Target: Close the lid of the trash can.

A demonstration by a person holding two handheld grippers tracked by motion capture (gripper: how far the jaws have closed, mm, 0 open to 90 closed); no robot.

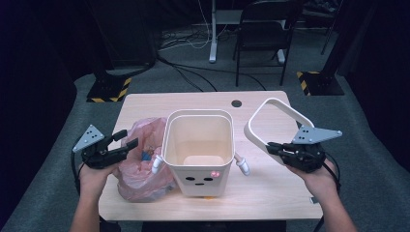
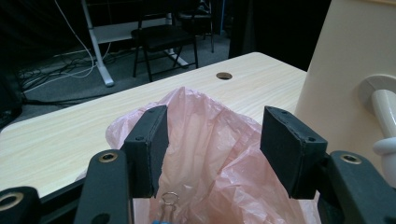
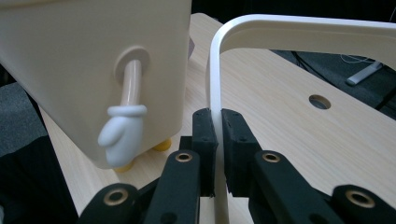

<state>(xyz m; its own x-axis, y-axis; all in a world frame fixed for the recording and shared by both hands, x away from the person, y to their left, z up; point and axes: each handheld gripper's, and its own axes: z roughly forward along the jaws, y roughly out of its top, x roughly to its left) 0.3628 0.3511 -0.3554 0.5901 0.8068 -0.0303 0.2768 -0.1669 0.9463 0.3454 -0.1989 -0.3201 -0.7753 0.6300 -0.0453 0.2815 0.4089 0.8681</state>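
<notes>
Grippers preparing to line the bin.

Right gripper (image 1: 271,148) is clenching the white rim ring (image 1: 270,113), lifted off at the right of the cream bin (image 1: 198,150). Left gripper (image 1: 126,138) is hanging released over the pink bag (image 1: 140,164) at the bin's left. Next move likely calls for closing on the bag edge, then drawing it into the bin.

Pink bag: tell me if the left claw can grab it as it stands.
Probably yes. The left claw is open, with the pink bag bulging up between its pads, and nothing blocks it. The bin stands just beside.
</notes>
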